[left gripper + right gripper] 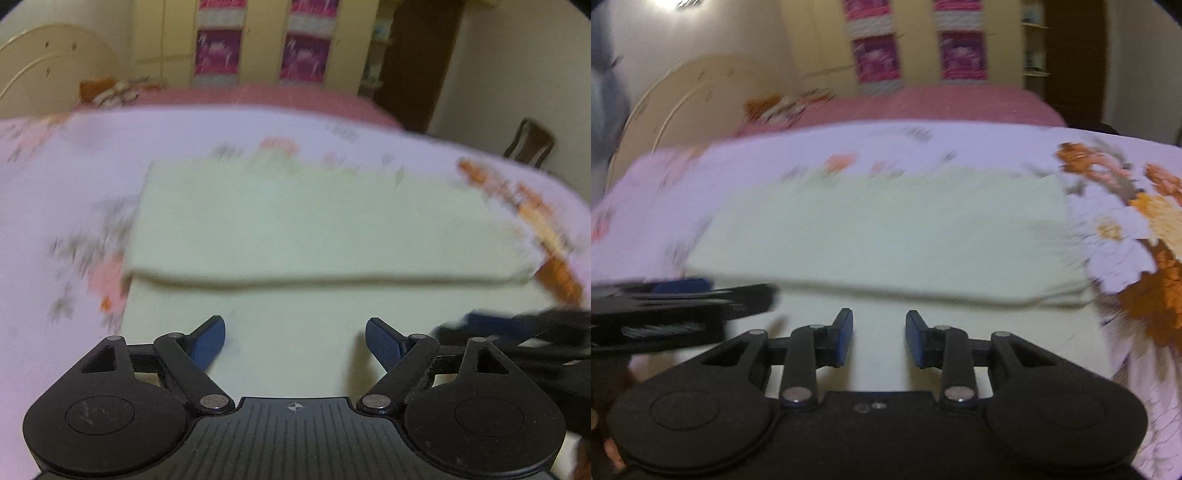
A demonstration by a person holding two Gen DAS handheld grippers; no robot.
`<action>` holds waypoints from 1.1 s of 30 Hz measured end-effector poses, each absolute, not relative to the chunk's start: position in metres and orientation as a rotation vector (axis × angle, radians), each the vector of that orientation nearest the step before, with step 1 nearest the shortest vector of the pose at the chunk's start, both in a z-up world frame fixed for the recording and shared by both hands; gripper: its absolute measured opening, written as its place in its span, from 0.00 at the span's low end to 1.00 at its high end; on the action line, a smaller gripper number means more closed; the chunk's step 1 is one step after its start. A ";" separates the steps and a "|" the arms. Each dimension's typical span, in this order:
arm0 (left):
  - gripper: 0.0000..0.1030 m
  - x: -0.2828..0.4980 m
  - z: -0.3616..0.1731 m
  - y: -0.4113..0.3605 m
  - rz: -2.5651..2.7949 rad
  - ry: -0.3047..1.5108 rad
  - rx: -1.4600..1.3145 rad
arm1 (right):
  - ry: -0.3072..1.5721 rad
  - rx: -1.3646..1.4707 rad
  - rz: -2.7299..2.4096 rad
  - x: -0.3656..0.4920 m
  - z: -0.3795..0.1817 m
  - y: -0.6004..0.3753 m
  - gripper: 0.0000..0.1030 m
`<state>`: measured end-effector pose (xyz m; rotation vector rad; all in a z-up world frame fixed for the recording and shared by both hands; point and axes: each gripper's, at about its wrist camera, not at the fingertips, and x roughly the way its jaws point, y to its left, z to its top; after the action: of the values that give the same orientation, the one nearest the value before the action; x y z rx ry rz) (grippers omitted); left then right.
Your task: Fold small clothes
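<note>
A pale cream garment [314, 221] lies flat on the floral bedsheet [66, 177], with a folded edge running across it near my grippers. It also shows in the right wrist view [886, 236]. My left gripper [295, 341] is open and empty, just above the near part of the cloth. My right gripper [879, 338] is open and empty over the same near part. The right gripper shows blurred at the right edge of the left wrist view [517, 332]. The left gripper shows blurred at the left of the right wrist view [683, 306]. Both views are motion-blurred.
The bedsheet [1126, 221] has orange and white flowers at the right. A pink blanket [942, 103] and a cream headboard [683, 96] lie beyond. A wardrobe with pink panels [258, 44] stands at the back. A brown chair [530, 142] is at the far right.
</note>
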<state>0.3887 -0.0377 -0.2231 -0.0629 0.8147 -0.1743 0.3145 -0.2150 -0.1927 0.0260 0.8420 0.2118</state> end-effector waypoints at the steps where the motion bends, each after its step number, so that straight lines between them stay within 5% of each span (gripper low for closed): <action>1: 0.81 0.381 -0.223 -0.036 -0.168 0.785 -0.033 | 0.837 -0.007 0.201 0.311 -0.196 -0.215 0.30; 21: 0.81 0.324 -0.195 -0.029 -0.094 0.802 -0.038 | 0.829 0.057 0.178 0.255 -0.181 -0.252 0.33; 33: 0.81 0.287 -0.217 -0.041 -0.045 0.824 0.035 | 0.828 -0.143 0.235 0.216 -0.199 -0.250 0.42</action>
<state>0.2867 -0.0414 -0.2169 0.0347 0.8244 -0.0454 0.2165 -0.2501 -0.1986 -0.1433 0.8284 0.2346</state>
